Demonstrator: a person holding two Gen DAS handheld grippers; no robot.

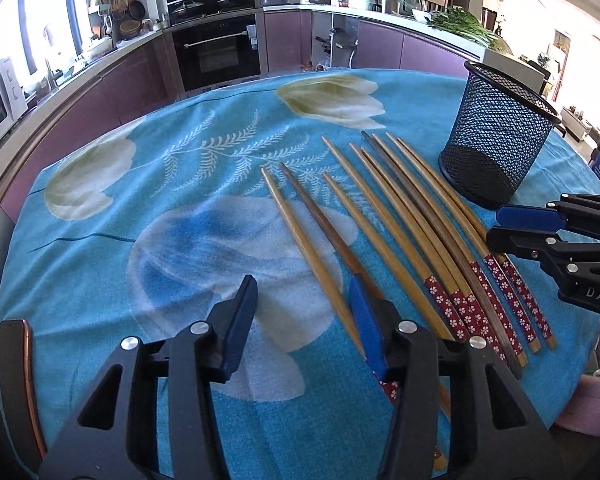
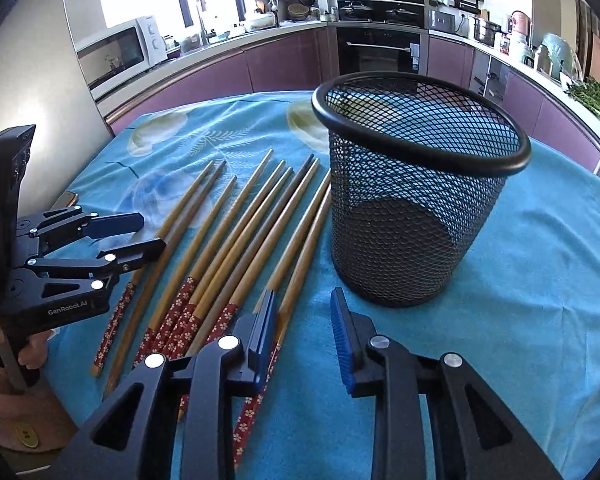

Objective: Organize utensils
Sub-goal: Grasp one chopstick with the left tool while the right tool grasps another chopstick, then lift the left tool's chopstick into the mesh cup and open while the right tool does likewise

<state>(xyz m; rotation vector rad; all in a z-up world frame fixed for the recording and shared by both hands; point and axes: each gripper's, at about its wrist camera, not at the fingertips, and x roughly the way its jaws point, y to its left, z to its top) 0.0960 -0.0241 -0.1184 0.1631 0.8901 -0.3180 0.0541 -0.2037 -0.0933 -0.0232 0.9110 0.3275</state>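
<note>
While nothing yet stands in cup (image 2: 416, 200), all chopsticks (image 1: 412, 236) lie fanned on cloth (image 1: 148, 208) just left of it. Left gripper (image 1: 304, 308): angled down at the two leftmost sticks, spread, its right pad touching one stick, pinching nothing. Right gripper (image 2: 304, 336): angled down, spread, straddling the rightmost stick, not pinching. Everything left to load.

Occlusions / cut-offs
Chopsticks' (image 1: 384, 240) patterned ends run under left tongs (image 1: 300, 320); right tongs (image 1: 540, 228) cut by frame edge; mesh cup's (image 2: 412, 216) contents unreadable.
</note>
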